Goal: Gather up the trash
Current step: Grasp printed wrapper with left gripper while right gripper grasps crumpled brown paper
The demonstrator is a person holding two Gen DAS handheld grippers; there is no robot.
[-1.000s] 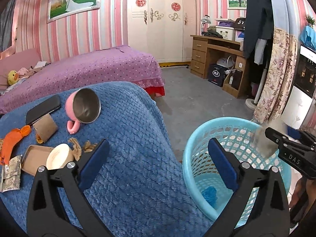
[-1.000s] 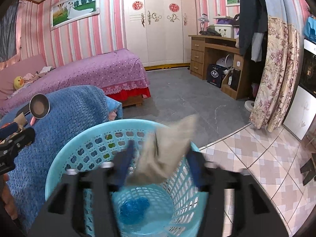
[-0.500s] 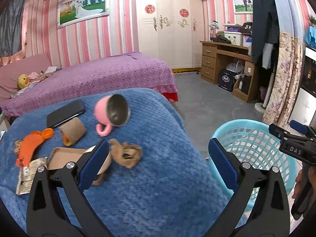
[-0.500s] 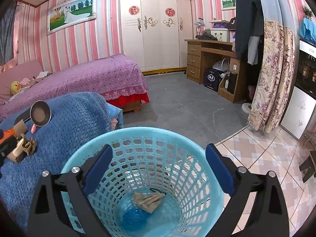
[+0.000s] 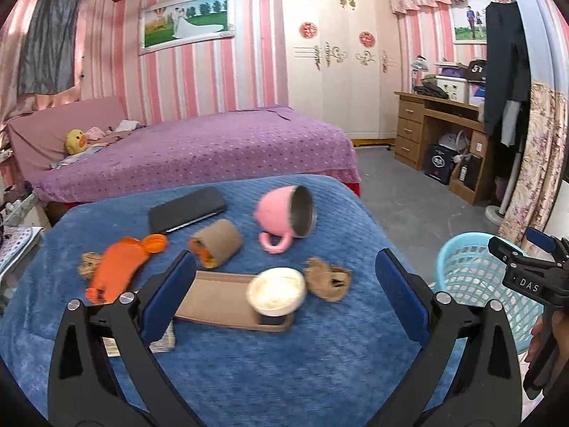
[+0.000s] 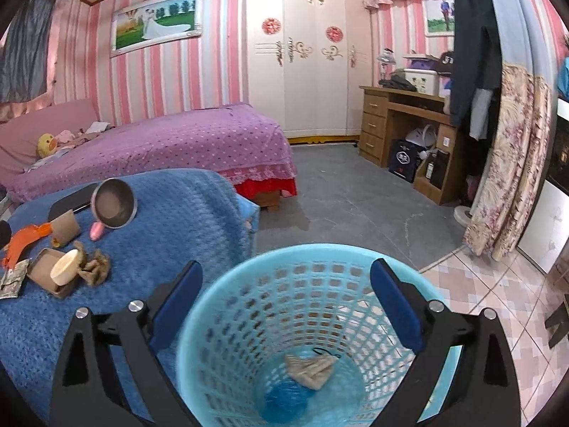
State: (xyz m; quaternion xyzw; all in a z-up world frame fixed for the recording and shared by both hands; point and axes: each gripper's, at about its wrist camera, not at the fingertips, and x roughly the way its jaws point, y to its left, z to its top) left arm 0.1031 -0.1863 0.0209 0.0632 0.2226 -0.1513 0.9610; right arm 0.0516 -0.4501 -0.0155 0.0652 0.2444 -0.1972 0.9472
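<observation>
Blue rubbery pads line both grippers' black angular fingers. The right gripper [image 6: 286, 300] stands spread wide with nothing between its pads, having just finished opening, and hangs above the round mouth of the light-blue plastic basket [image 6: 227, 323], whose walls are a lattice of small square holes. At the basket's bottom lie a crumpled beige paper wad [image 6: 310, 368] and, just beside it, a blue crinkled ball [image 6: 284, 396].

The left gripper [image 5: 284, 290] is likewise spread wide and grips nothing; it hovers over a blue waffle-knit blanket [image 5: 249, 366] strewn with litter. Between its fingers in the left wrist view sit a flat brown cardboard tray [image 5: 217, 293] with a shallow round cream lid [image 5: 276, 290] resting on its right end, and just right of that a crumpled brown paper scrap [image 5: 329, 277]. Further out lie a short cardboard tube [image 5: 218, 242] on its side, a limp orange balloon-like piece [image 5: 119, 267], a small crumpled brown wad [image 5: 89, 265] at its left, and a flat printed wrapper [image 5: 161, 339] partly hidden under the left finger. Beyond them a pink mug [image 5: 284, 217] with a steel interior lies tipped on its side near a flat black phone [image 5: 186, 208]. The basket stands on the floor off the blanket's right edge.
</observation>
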